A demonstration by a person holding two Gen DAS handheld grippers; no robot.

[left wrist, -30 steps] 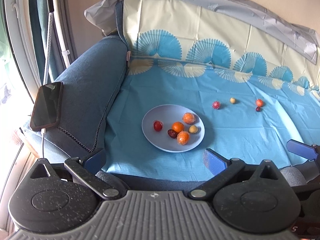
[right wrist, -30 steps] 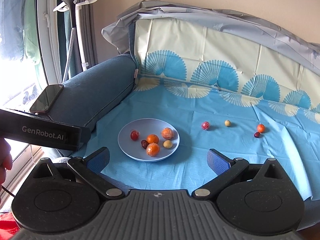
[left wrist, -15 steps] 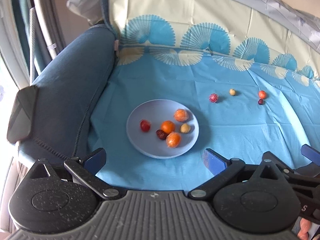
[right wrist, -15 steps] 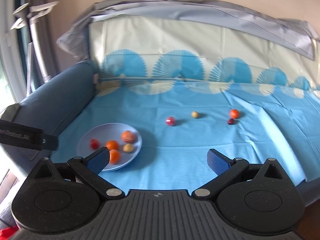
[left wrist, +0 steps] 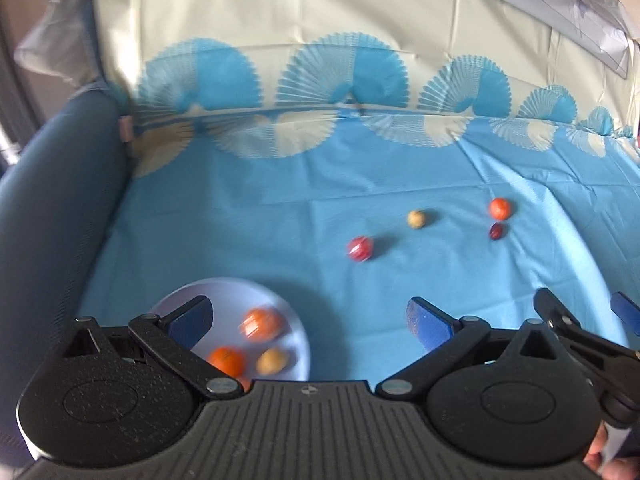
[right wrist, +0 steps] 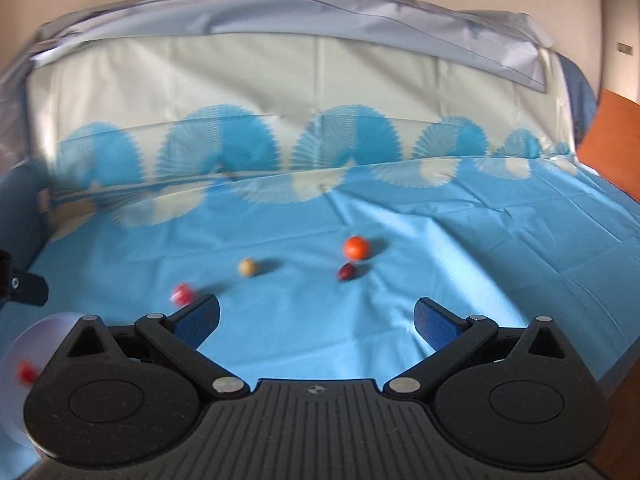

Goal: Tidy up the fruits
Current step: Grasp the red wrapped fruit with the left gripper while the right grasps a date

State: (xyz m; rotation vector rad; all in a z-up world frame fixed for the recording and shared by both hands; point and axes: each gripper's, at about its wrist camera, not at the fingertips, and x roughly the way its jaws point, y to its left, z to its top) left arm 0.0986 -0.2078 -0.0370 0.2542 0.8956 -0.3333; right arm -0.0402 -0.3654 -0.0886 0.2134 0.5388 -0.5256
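A plate lies on the cloth at the left, near the sofa arm. In the plate lie several fruits, three of them close together at its right side. To the right of the plate, further back on the cloth, four fruits lie apart from it: one fruit nearest, a second behind and to the right of it, and at the far right a pair, one just behind the other. The sofa back stands behind everything.

The left gripper hides part of the plate.
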